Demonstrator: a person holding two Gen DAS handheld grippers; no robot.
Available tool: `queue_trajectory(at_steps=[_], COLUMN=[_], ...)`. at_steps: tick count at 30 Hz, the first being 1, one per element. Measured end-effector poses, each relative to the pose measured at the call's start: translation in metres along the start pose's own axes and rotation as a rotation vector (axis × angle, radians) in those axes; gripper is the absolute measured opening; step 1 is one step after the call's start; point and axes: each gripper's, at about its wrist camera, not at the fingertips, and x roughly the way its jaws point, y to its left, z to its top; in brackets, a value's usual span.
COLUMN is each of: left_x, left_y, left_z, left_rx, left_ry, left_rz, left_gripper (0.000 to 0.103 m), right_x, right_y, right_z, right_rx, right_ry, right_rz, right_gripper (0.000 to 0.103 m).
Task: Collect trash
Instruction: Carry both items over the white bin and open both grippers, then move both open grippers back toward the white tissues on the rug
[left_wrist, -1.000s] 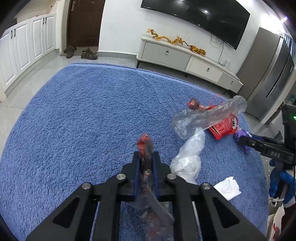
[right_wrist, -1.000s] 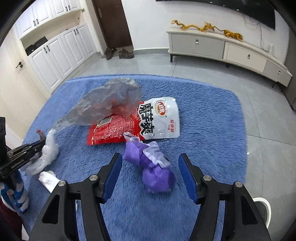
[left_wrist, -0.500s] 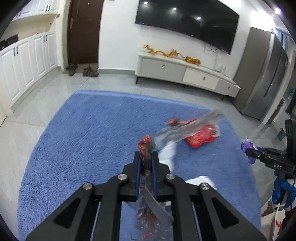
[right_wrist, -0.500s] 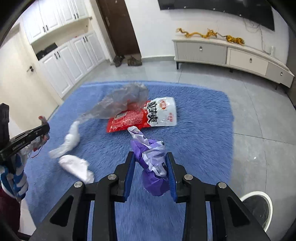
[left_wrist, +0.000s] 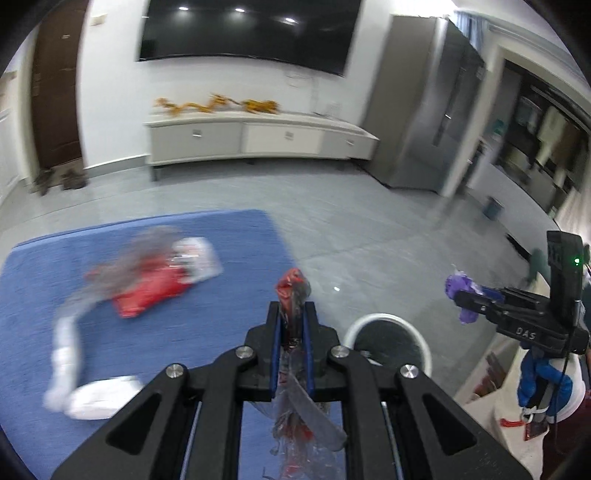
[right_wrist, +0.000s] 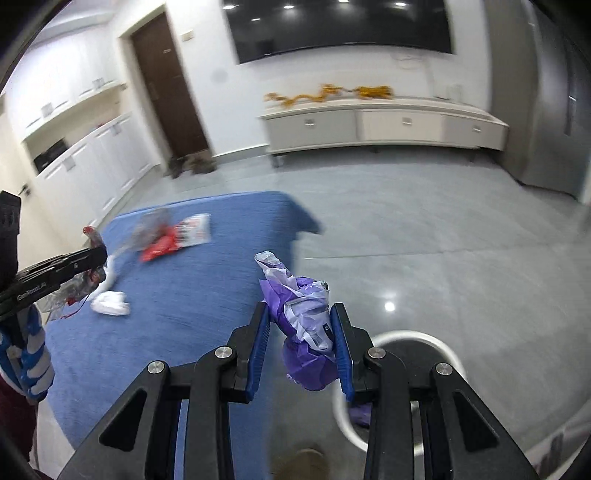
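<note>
Left gripper (left_wrist: 291, 323) jaws clamped on red-and-clear wrapper (left_wrist: 293, 291), right gripper (right_wrist: 300, 332) jaws pinching purple wrapper (right_wrist: 304, 325); both have swung off the blue rug (right_wrist: 177, 295) toward the white-rimmed bin (right_wrist: 417, 338) since 0.5 s ago.

The left gripper (left_wrist: 291, 314) was held level above the floor, its blue-padded fingers (left_wrist: 273, 347) pressed close together on a red wrapper (left_wrist: 291, 288). The right gripper (right_wrist: 300, 325) was raised beside it, jaws partly closed and pinching a purple wrapper (right_wrist: 303, 332). A blue-and-white gloved hand (right_wrist: 26, 354) gripped the left handle.
</note>
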Motion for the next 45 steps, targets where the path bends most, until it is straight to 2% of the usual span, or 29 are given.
queue_trajectory(at_steps=[5, 10, 14, 19, 20, 21, 22, 24, 31, 39, 45], left_x=[0.05, 0.107, 0.148, 0.177, 0.179, 0.18, 0.18, 0.176, 0.151, 0.076, 0.023], left_y=[-0.066, -0.119, -0.149, -0.173, -0.174, -0.175, -0.176, -0.176, -0.169, -0.144, -0.109], left_z=[0.003, 0.003, 0.002, 0.002, 0.002, 0.003, 0.003, 0.002, 0.001, -0.009, -0.029], left_rx=[0.034, 0.05, 0.055, 0.055, 0.053, 0.053, 0.053, 0.054, 0.07, 0.128, 0.127], left_ry=[0.061, 0.14, 0.191, 0.236, 0.24, 0.241, 0.236, 0.22, 0.178, 0.024, -0.054], left_rz=[-0.065, -0.114, -0.145, -0.177, -0.184, -0.191, -0.191, -0.187, -0.161, -0.031, 0.03], left_gripper=[0.01, 0.012, 0.012, 0.013, 0.015, 0.024, 0.041, 0.055, 0.055, 0.055, 0.055], right_x=[-0.003, 0.021, 0.043, 0.062, 0.062, 0.062, 0.061, 0.059, 0.036, -0.002, -0.027], right_y=[-0.059, -0.1, -0.124, -0.149, -0.151, -0.152, -0.152, -0.153, -0.146, -0.103, -0.068], right_z=[-0.022, -0.043, -0.051, -0.058, -0.059, -0.06, -0.06, -0.061, -0.06, -0.049, -0.047], right_rx=[0.094, 0.166, 0.208, 0.246, 0.247, 0.246, 0.243, 0.248, 0.248, 0.168, 0.125], right_ry=[0.02, 0.078, 0.114, 0.137, 0.136, 0.136, 0.135, 0.13, 0.092, 0.02, -0.017], right_rz=[-0.047, -0.075, -0.09, -0.128, -0.13, -0.138, -0.145, -0.151, -0.168, -0.147, -0.127], right_gripper=[0.033, 0.035, 0.035, 0.035, 0.037, 0.038, 0.04, 0.043, 0.044, 0.044, 0.044])
